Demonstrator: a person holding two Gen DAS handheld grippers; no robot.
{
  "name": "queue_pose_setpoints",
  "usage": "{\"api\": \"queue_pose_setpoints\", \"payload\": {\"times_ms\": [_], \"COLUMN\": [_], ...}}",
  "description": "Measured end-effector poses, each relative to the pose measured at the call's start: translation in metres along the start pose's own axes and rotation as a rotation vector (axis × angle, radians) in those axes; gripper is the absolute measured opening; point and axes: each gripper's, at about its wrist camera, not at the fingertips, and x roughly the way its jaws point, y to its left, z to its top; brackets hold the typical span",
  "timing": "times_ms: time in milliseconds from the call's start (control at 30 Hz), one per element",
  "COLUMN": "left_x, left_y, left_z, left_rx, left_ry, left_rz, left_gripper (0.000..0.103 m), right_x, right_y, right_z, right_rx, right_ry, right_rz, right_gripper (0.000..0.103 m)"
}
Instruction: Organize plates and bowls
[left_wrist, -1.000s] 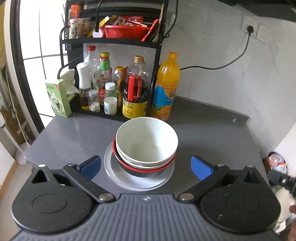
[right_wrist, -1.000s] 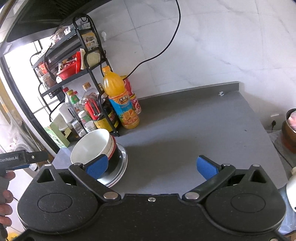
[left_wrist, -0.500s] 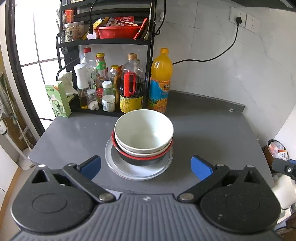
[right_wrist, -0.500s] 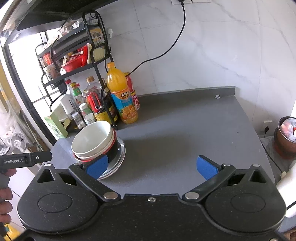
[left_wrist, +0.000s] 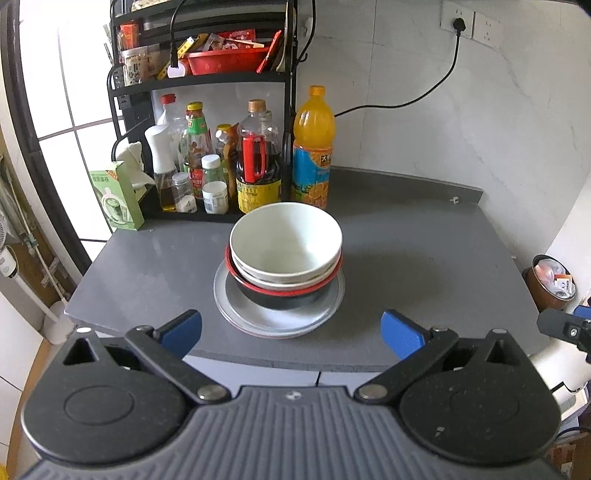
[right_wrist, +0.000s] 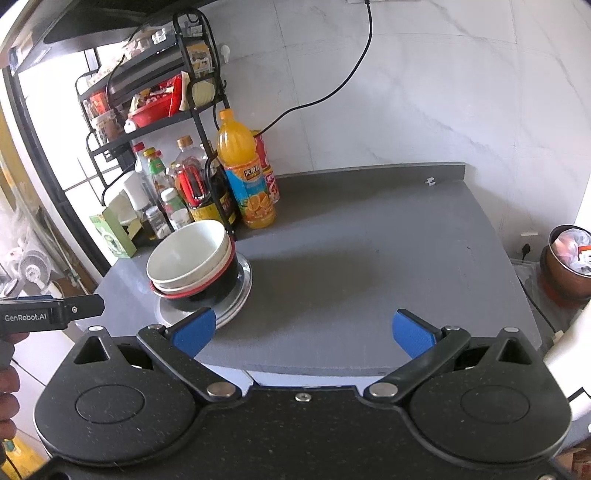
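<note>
Nested bowls (left_wrist: 285, 254) are stacked on plates (left_wrist: 236, 312) mid-counter (left_wrist: 424, 258). Both the left gripper (left_wrist: 291, 328) and right gripper (right_wrist: 302, 328) are held wide, empty. Glazed and breakable, the bowls are probably best pinched at the rim.

Bright daylight from the window (left_wrist: 74, 92) at far left — blown out to plain white, panes without detail. Soft broad shadow on the grey counter (left_wrist: 424, 258) right of the stacked bowls (left_wrist: 285, 251); a similar dim patch on the counter in the right wrist view. Mild sheen on the marble wall (right_wrist: 443, 92), no harsh glare. Strong fisheye bending at the edges — window frame and shelf rack (right_wrist: 192, 92) curved, corners dark. Sharp focus mid-scene, slight softness at the near rim and far left clutter.
</note>
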Motion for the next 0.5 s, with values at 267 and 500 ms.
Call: {"api": "queue_pose_setpoints", "payload": {"times_ms": [267,500], "left_x": [-0.004,-0.015], "left_y": [-0.011,-0.02], "left_z": [-0.01,-0.019], "left_rx": [0.031,0.013], "left_ry": [0.011,0.019], "left_rz": [-0.002,0.008], "left_gripper": [0.103,0.103], "right_x": [-0.007,-0.008], "right_y": [0.006,0.015], "right_z": [-0.005,-0.011], "right_rx": [-0.006,-0.012], "right_ry": [0.011,0.042], "right_rz": [-0.014,-0.031], "right_gripper": [0.103,0.103]}}
